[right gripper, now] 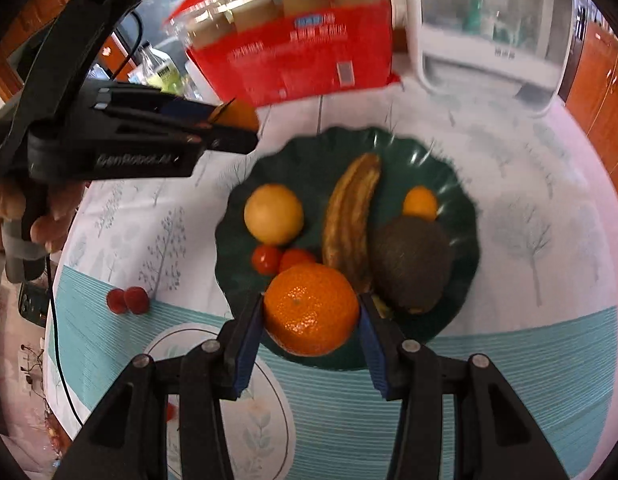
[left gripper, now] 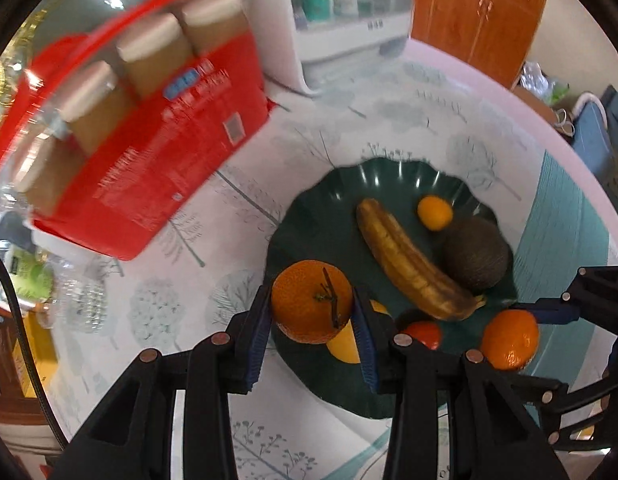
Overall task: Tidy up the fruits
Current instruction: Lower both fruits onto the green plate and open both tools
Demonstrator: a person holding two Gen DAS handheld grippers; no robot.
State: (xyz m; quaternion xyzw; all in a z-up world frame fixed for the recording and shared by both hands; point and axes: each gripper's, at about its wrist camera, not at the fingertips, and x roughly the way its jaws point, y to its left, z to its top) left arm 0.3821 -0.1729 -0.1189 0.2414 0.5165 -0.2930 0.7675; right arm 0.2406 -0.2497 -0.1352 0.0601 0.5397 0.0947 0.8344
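A dark green plate (left gripper: pixel 329 208) (right gripper: pixel 309 160) holds a browned banana (left gripper: pixel 409 260) (right gripper: pixel 351 216), an avocado (left gripper: pixel 475 254) (right gripper: pixel 411 264), a small orange fruit (left gripper: pixel 434 212) (right gripper: pixel 419 203), a yellow round fruit (right gripper: pixel 274 214) and two red tomatoes (right gripper: pixel 266 259). My left gripper (left gripper: pixel 313 312) is shut on a stemmed mandarin (left gripper: pixel 309 300) above the plate's near left edge; it also shows in the right wrist view (right gripper: pixel 229 120). My right gripper (right gripper: pixel 311 312) is shut on another mandarin (right gripper: pixel 311 308) (left gripper: pixel 509 338) over the plate's near edge.
A red pack of cups (left gripper: pixel 149 120) (right gripper: pixel 301 40) lies behind the plate. A white appliance (left gripper: pixel 349 12) (right gripper: pixel 489 32) stands at the back. Two red berries (right gripper: pixel 127 300) lie on the patterned tablecloth left of the plate. Bottles (right gripper: pixel 157 68) stand at the far left.
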